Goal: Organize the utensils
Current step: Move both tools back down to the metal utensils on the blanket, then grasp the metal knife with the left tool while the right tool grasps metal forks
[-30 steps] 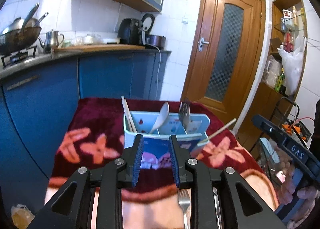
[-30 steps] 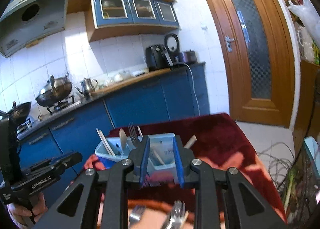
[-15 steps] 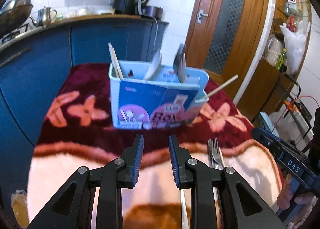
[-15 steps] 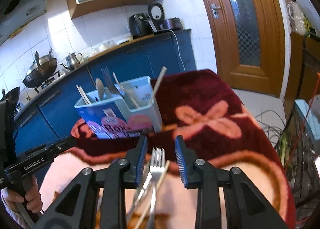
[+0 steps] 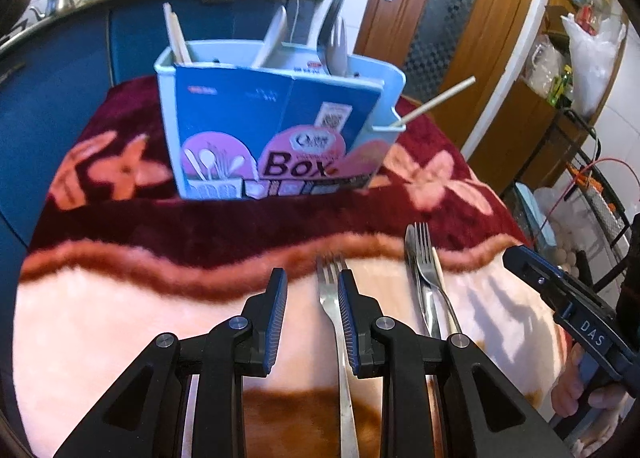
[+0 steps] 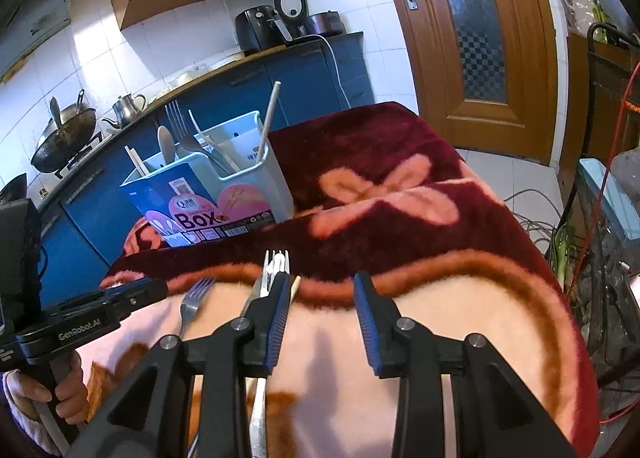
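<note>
Left wrist view is filled in its lower half by the left gripper (image 5: pixel 312 284), whose blue-padded jaws are held a little apart above a pink and maroon flowered blanket (image 5: pixel 120 318). A single fork (image 5: pixel 334 318) is seen lying on the blanket, its tines and neck showing between the pads and close against the right-hand one, but nothing is clamped; whether that pad touches the fork cannot be told. Just to the right of this fork a small bundle of cutlery (image 5: pixel 426 278) is laid, a fork on top of a knife with a pale stick beside them. Beyond both, on the maroon part of the blanket, a blue utensil box (image 5: pixel 272 130) is stood upright, with chopsticks, a spoon and forks held in its compartments and one stick leaning out of its right end. In the right wrist view the right gripper (image 6: pixel 322 302) is shown with its jaws parted and just having been opening, with only blanket between them; the cutlery bundle (image 6: pixel 274 270) is seen just outside and partly behind its left finger. The single fork (image 6: pixel 192 298) is found further left of the bundle, the box (image 6: pixel 208 194) beyond it.
</note>
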The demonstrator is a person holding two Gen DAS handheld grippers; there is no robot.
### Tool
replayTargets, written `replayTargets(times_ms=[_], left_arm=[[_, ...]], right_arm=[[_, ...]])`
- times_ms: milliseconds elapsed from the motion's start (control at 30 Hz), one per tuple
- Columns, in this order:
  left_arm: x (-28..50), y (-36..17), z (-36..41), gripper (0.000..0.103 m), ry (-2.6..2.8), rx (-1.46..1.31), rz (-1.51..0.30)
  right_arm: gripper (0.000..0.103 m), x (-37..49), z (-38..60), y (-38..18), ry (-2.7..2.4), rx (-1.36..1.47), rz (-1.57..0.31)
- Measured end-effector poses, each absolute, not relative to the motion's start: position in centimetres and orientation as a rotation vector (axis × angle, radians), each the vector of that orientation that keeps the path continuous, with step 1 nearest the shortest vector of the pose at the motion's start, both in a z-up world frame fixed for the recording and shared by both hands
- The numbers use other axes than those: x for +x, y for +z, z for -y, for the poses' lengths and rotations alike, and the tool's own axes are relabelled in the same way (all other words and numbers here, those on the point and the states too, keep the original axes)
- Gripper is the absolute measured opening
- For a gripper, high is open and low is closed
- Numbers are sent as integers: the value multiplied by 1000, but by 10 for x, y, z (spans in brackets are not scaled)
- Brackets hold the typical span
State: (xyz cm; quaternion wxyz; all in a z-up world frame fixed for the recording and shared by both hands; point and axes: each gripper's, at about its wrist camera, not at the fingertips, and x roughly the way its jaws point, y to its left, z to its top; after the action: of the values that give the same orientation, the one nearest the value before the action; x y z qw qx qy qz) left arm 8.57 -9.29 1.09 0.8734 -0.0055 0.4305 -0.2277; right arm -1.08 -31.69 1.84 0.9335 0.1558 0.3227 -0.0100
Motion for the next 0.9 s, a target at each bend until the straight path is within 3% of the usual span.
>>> replayTargets(times_ms=[567, 700, 833, 900], left_arm=[[102, -12, 110, 26, -542, -62, -1024], [105, -14, 114, 21, -549, -74, -1035], [110, -16, 113, 7, -587, -133, -1068], [112, -19, 114, 6, -596, -146, -1090]], right_arm=[[37, -10, 326, 5, -20, 348, -689], [37, -10, 329, 4, -22, 350, -693], [37, -10, 331, 2, -27, 352, -695], [37, -10, 331, 1, -28, 354, -695]])
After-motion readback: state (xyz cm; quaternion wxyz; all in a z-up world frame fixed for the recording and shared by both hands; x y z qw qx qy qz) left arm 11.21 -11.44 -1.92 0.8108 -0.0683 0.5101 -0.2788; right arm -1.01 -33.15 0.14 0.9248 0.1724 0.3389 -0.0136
